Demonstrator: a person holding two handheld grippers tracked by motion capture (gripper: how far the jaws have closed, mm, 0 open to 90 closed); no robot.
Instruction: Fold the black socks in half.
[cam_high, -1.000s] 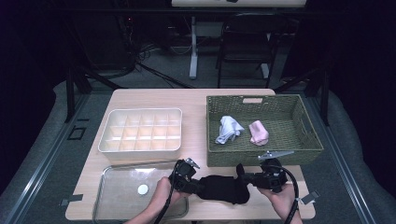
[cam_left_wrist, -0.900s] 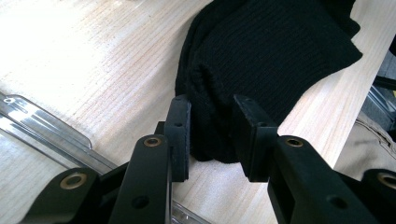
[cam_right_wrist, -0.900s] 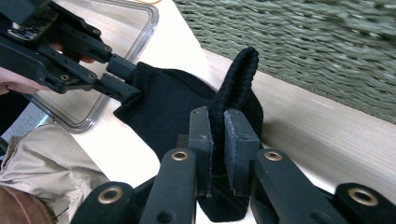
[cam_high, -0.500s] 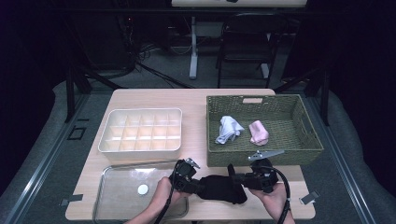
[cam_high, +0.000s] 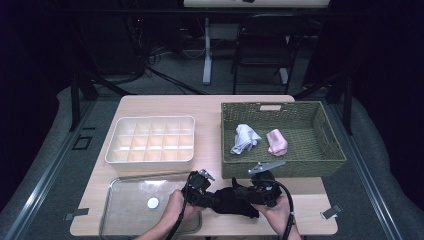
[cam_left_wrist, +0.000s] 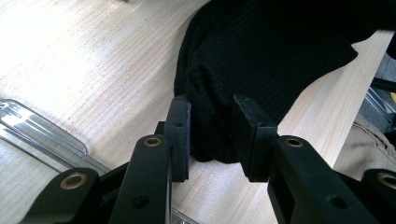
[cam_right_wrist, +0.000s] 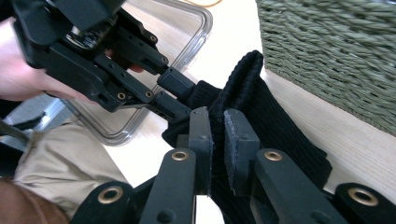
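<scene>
Currently | black cloth (cam_high: 234, 201): 1 | tongs gripping: left tongs (cam_high: 210, 198), right tongs (cam_high: 243, 195)

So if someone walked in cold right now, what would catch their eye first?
Probably the black knitted cloth at the table's near edge, pinched from both ends by the left hand-held gripper and the right hand-held gripper. Next, the green woven basket just behind it, holding a white cloth and a pink cloth.

A dim lab-like recording room: taped wooden table (cam_high: 210, 107), floor cables (cam_high: 165, 60), chair (cam_high: 262, 47) behind.
</scene>
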